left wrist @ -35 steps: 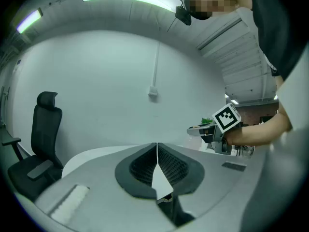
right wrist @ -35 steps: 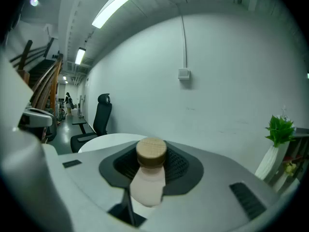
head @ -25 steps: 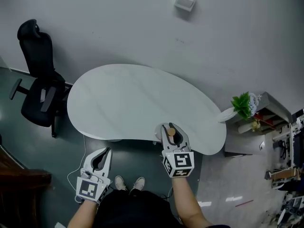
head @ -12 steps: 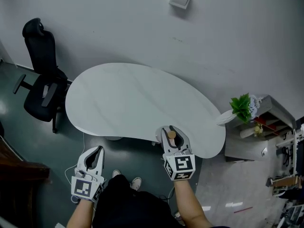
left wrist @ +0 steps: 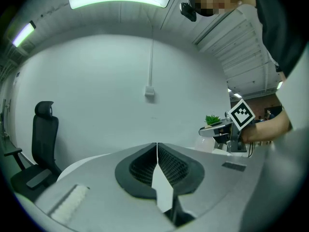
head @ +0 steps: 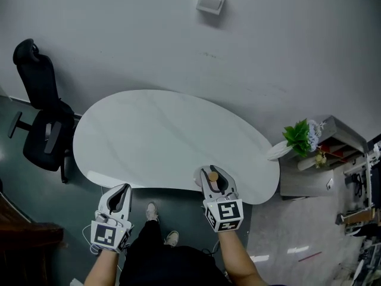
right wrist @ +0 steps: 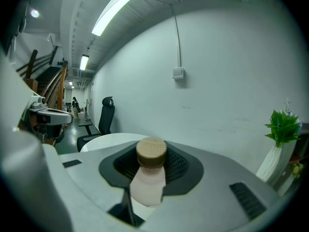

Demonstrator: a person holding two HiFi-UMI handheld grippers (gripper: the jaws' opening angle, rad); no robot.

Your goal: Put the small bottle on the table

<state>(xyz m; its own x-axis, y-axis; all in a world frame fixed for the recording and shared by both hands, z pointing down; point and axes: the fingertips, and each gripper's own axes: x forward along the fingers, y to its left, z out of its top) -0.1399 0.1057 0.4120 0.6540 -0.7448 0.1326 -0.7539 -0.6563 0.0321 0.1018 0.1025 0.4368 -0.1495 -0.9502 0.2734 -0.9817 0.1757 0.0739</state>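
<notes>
Head view, looking steeply down: a person stands at the near edge of one white, bean-shaped table (head: pixel 161 130), with a gripper in each hand — two in all. The right gripper (head: pixel 212 176) is clamped on the one small bottle (right wrist: pixel 151 168), pale with a tan cap, held upright with its long axis vertical. From above, the bottle sits just over the table's near edge, with bare tabletop ahead of it; its height above the surface cannot be told. The left gripper (head: pixel 121 190) hangs off the table, its jaws pressed together on nothing. The right hand is nearer — setting down likely needs a short move forward and down. One black chair (head: pixel 38 124) stands left, one potted plant (head: pixel 297 134) right.
</notes>
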